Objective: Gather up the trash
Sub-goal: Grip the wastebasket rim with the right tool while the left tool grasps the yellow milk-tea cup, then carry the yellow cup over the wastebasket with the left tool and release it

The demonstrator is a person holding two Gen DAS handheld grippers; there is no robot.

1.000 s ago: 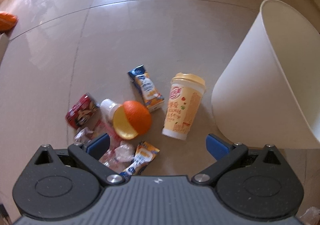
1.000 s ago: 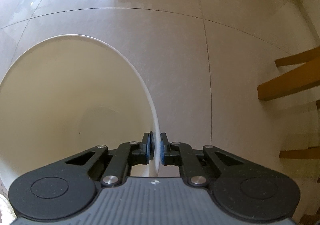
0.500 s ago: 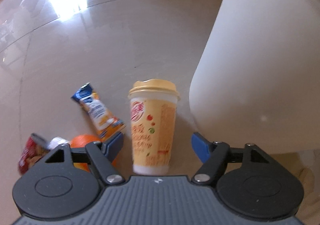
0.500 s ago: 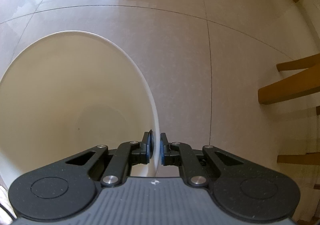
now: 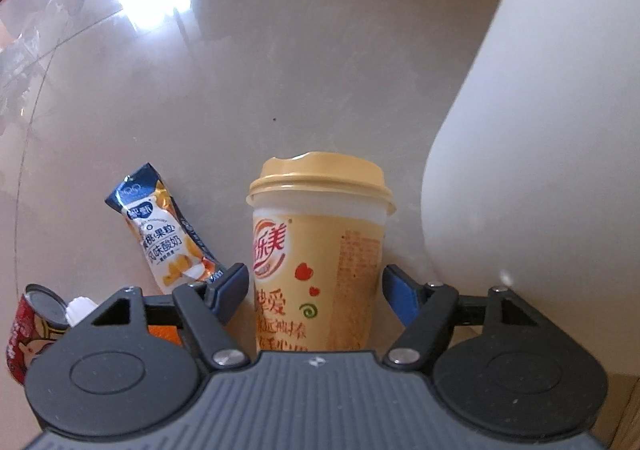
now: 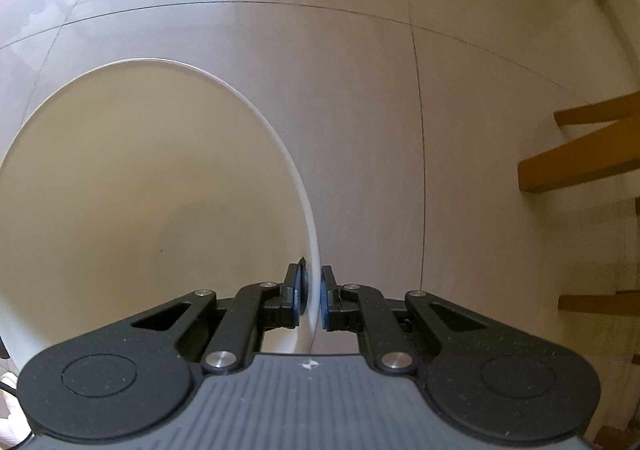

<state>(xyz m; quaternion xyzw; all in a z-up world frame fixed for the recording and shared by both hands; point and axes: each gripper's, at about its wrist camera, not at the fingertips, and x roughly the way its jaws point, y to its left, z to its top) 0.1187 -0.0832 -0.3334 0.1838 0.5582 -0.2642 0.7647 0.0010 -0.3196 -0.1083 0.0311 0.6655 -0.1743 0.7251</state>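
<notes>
My left gripper (image 5: pixel 314 286) stands spread around the upright yellow lidded paper cup (image 5: pixel 318 250) on the glossy beige tiled floor (image 5: pixel 280 69), pads not visibly touching; my right gripper (image 6: pixel 311 304) pinches the white plastic bin's (image 6: pixel 140 189) rim.

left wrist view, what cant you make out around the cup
- Cup base: hidden behind the left claw body.
- Orange: only a sliver shows through the claw frame.
- Red can: lower part cut off by the claw.
- Bin rim: cut off by the frame edge here.
</notes>
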